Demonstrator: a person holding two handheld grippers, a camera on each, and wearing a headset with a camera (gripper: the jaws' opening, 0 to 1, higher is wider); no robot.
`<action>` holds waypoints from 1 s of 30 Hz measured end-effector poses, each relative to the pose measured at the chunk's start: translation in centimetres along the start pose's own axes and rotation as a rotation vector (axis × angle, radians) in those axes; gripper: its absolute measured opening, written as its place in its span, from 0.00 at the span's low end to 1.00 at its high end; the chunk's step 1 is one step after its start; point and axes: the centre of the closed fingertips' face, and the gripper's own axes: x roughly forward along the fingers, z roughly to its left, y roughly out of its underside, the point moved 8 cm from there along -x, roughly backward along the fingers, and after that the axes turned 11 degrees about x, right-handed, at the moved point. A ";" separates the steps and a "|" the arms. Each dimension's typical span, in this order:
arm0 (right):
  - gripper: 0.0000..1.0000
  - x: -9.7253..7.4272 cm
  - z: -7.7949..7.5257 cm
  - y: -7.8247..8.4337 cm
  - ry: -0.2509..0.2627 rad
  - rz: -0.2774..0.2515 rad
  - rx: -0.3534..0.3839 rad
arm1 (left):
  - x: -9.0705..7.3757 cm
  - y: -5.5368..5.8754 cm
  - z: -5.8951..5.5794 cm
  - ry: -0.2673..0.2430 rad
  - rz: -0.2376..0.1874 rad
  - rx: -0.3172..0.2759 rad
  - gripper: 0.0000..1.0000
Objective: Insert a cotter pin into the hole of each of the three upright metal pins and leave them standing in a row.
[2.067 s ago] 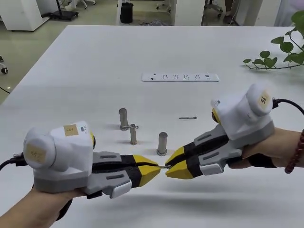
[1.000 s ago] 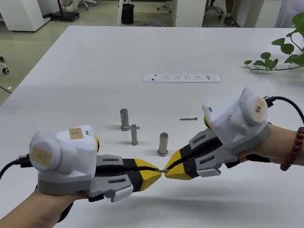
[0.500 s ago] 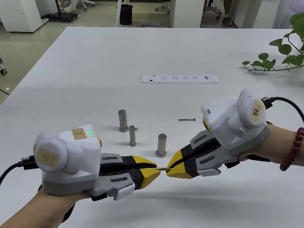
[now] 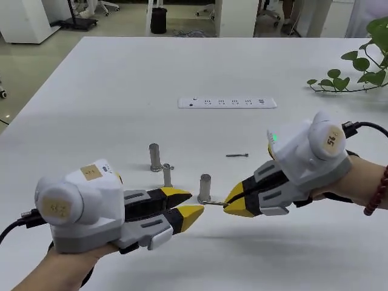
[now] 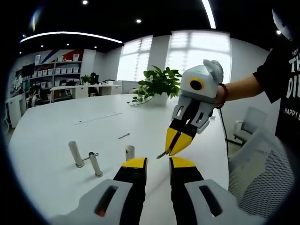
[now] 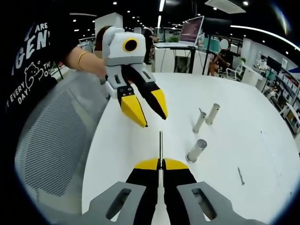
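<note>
- My right gripper [image 4: 228, 204] comes in from the right of the head view, yellow-tipped jaws pinched tight on a thin silver cotter pin [image 4: 213, 203].
- The held pin sticks straight out past the jaw tips and points towards the left gripper.
- My left gripper [image 4: 197, 202] is low on the left with its jaws spread wide and nothing between them.
- The two grippers face each other tip to tip, close but not touching.
- Just behind that gap stands the nearest upright grey metal pin [image 4: 205, 187], a short steel cylinder on the white table [image 4: 121, 91].
- In the left gripper view the held pin's free end hangs near this cylinder but apart from it.
- I can't make out the cylinder's hole from here.
- Further left and back is the middle upright metal pin [image 4: 167, 174], slimmer, with a fitted cotter pin [image 5: 90, 156] passing crosswise through its top.
- Just beyond it stands the far upright metal pin [image 4: 154, 156], and the three make a slanting row.
- A loose cotter pin [image 4: 237, 155] lies flat on the table to the right of the row, apart from everything.
- A long white power strip [image 4: 227, 103] lies further back, and a green leafy plant [image 4: 364, 60] trails in at the table's right edge.
</note>
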 end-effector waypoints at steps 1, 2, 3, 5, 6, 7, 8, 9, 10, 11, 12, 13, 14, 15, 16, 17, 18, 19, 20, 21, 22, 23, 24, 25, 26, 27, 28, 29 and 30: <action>0.00 0.0 -0.2 0.1 0.008 0.000 0.004 | 0.1 0.0 0.1 -0.011 0.002 0.006 0.18; 0.00 -0.1 -0.5 0.2 0.020 0.005 0.008 | 0.1 0.1 0.2 -0.023 0.005 0.004 0.19; 0.00 -0.2 -0.7 0.2 0.025 0.006 0.010 | 0.2 0.1 0.3 -0.027 0.005 0.004 0.20; 0.00 -0.2 -1.0 0.4 0.038 0.009 0.013 | 0.3 0.2 0.6 -0.068 0.014 0.010 0.21; 0.00 -0.3 -1.2 0.5 0.045 0.010 0.016 | 0.4 0.2 0.8 -0.094 0.020 0.024 0.21; 0.00 -0.3 -1.4 0.5 0.050 0.011 0.019 | 0.5 0.2 0.8 -0.106 0.021 0.025 0.22; 0.00 -0.3 -1.6 0.6 0.057 0.013 0.021 | 0.7 0.2 0.8 -0.118 0.022 0.022 0.23; 0.00 -0.3 -1.8 0.7 0.061 0.015 0.022 | 0.8 0.2 0.9 -0.131 0.025 0.021 0.23; 0.00 -0.3 -2.0 0.8 0.068 0.017 0.025 | 1.0 0.3 0.9 -0.141 0.033 0.030 0.24; 0.00 -0.3 -2.1 0.9 0.072 0.020 0.025 | 1.1 0.3 1.0 -0.151 0.038 0.035 0.25; 0.00 -0.3 -2.3 0.9 0.075 0.019 0.025 | 1.3 0.3 1.0 -0.158 0.043 0.038 0.25; 0.00 -0.3 -2.4 0.9 0.078 0.019 0.027 | 1.5 0.4 1.0 -0.168 0.050 0.042 0.26; 0.00 -0.3 -2.5 1.0 0.082 0.020 0.030 | 1.7 0.5 1.1 -0.175 0.055 0.042 0.27; 0.00 -0.2 -2.6 1.0 0.086 0.022 0.028 | 1.8 0.6 1.2 -0.186 0.061 0.042 0.27; 0.00 -0.2 -2.8 1.1 0.089 0.024 0.029 | 2.0 0.6 1.2 -0.192 0.064 0.041 0.28; 0.00 -0.2 -2.9 1.1 0.094 0.026 0.030 | 2.2 0.8 1.3 -0.197 0.072 0.036 0.28; 0.00 -0.2 -3.0 1.2 0.096 0.027 0.031 | 2.4 0.9 1.3 -0.201 0.076 0.034 0.29; 0.00 -0.1 -3.2 1.3 0.098 0.027 0.034 | 2.5 0.9 1.3 -0.205 0.079 0.034 0.29; 0.00 -0.1 -3.3 1.3 0.100 0.027 0.036 | 2.8 1.1 1.4 -0.209 0.084 0.034 0.29; 0.00 -0.1 -3.5 1.4 0.101 0.027 0.037 | 3.0 1.2 1.4 -0.214 0.089 0.034 0.29; 0.00 -0.1 -3.7 1.4 0.103 0.027 0.035 | 3.2 1.2 1.4 -0.218 0.094 0.032 0.29; 0.00 0.0 -3.8 1.4 0.107 0.028 0.036 | 3.3 1.3 1.4 -0.221 0.095 0.029 0.29; 0.00 0.0 -4.0 1.5 0.107 0.028 0.036 | 3.5 1.5 1.6 -0.226 0.098 0.024 0.29; 0.00 0.0 -4.2 1.5 0.108 0.029 0.037 | 3.7 1.6 1.7 -0.230 0.104 0.022 0.30; 0.00 0.0 -4.4 1.6 0.109 0.031 0.035 | 3.9 1.7 1.8 -0.234 0.109 0.022 0.30; 0.00 0.0 -4.6 1.6 0.108 0.036 0.031 | 4.1 1.8 1.8 -0.237 0.115 0.022 0.30; 0.00 0.0 -4.7 1.7 0.109 0.037 0.029 | 4.2 1.9 1.9 -0.238 0.117 0.020 0.30; 0.00 0.1 -4.8 1.7 0.107 0.037 0.029 | 4.3 2.0 1.9 -0.239 0.119 0.018 0.30; 0.00 0.1 -4.9 1.7 0.106 0.035 0.030 | 4.6 2.1 2.0 -0.241 0.124 0.018 0.30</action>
